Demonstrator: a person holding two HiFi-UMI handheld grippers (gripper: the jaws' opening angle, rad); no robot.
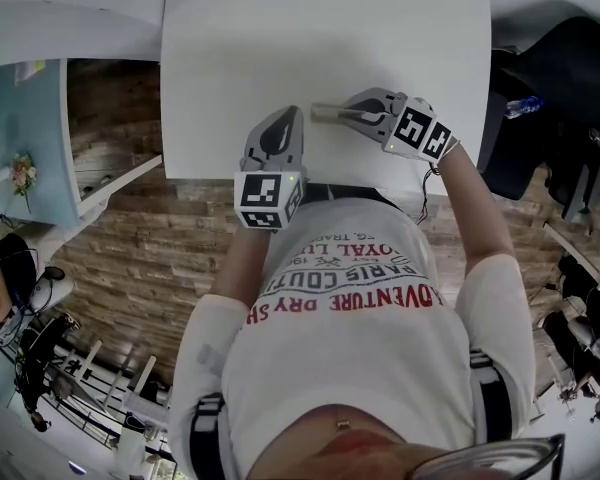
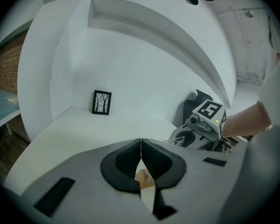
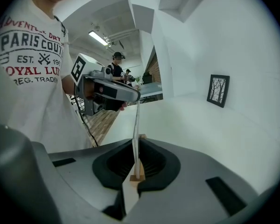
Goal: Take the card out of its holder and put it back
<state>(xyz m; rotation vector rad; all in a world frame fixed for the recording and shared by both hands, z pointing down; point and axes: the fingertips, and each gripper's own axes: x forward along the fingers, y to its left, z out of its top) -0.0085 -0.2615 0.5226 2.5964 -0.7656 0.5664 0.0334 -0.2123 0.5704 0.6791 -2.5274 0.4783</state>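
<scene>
by the near edge of the counter point(image 1: 320, 28) i have both tongs on one piece; the left tongs point(image 2: 141, 141) clamp the wooden holder point(image 2: 145, 177) to steady it; the right tongs point(image 3: 137, 141) pinch the thin card point(image 3: 136, 120), which i judge is seated in the holder's slot.

The holder point(image 1: 328, 114) is sitting on the table point(image 1: 280, 28), with the card point(image 3: 135, 125) standing in it. The left gripper point(image 1: 286, 120) is resting at the holder's left and the right gripper point(image 1: 352, 115) at its right. A picture frame point(image 2: 101, 102) is standing well behind the holder.
</scene>
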